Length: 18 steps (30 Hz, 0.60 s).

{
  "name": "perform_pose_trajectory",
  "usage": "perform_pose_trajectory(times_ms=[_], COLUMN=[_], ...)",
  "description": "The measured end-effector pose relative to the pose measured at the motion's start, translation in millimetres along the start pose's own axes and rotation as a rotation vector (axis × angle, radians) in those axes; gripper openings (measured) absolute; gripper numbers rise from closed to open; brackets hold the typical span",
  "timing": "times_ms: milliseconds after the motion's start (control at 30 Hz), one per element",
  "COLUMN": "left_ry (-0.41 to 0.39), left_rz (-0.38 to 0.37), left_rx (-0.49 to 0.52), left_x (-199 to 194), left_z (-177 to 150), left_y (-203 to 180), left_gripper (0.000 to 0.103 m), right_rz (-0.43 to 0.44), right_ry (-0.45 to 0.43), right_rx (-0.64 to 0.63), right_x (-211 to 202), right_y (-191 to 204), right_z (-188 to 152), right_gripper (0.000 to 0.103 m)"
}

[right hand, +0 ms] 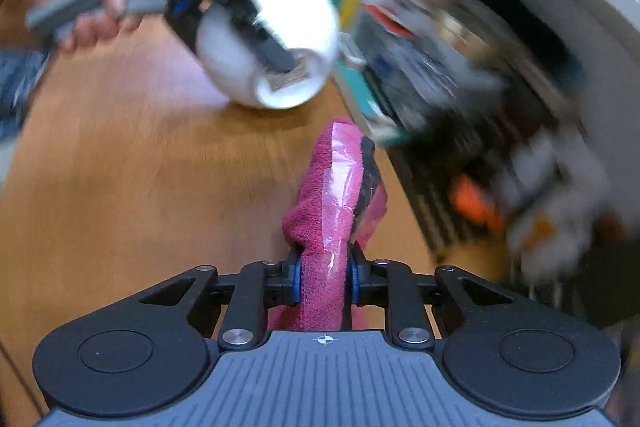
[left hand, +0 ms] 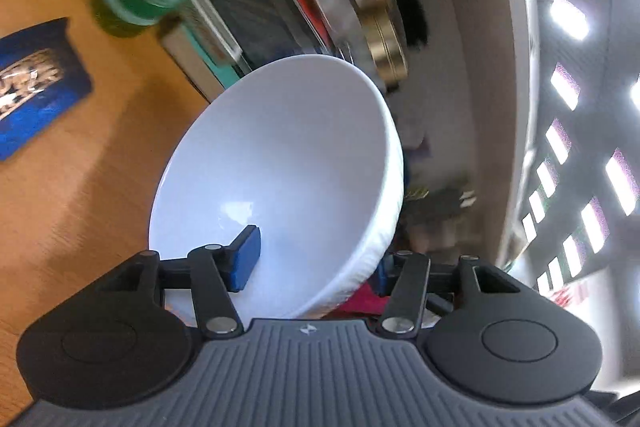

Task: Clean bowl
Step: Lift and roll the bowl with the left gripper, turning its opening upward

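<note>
One white bowl (left hand: 280,163), glossy and smooth inside with a ribbed outer wall, is held tilted on its side above the wooden table (left hand: 80,167). The left gripper (left hand: 312,267) has its jaws clamped on the bowl's rim, one blue pad inside and one outside. The right gripper (right hand: 324,283) has its jaws pressed together on a magenta cloth (right hand: 332,195), near the bowl.
</note>
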<state>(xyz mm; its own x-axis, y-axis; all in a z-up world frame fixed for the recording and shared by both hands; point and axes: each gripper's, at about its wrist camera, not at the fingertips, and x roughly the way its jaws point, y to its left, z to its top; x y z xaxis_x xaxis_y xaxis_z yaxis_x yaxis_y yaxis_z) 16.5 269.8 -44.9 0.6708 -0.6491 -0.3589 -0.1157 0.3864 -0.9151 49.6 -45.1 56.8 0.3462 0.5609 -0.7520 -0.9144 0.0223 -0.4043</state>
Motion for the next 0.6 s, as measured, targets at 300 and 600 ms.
perform_pose_trajectory(times_ms=[300,600], left_ry=[0.004,0.085], left_rz=[-0.124,-0.112], left_rx=[-0.127,-0.231], left_x=[-25.3,-47.5], left_z=[-12.3,-68.7], left_y=[55.8,95.1], left_gripper=[0.061,0.052], right_rz=[-0.006,-0.149], right_ry=[-0.072,-0.023], right_rx=[-0.459,-0.327], right_x=[-6.8,-23.0], right_y=[63.4,27.8], right_z=[43.0,46.9], right_gripper=[0.020,0.020])
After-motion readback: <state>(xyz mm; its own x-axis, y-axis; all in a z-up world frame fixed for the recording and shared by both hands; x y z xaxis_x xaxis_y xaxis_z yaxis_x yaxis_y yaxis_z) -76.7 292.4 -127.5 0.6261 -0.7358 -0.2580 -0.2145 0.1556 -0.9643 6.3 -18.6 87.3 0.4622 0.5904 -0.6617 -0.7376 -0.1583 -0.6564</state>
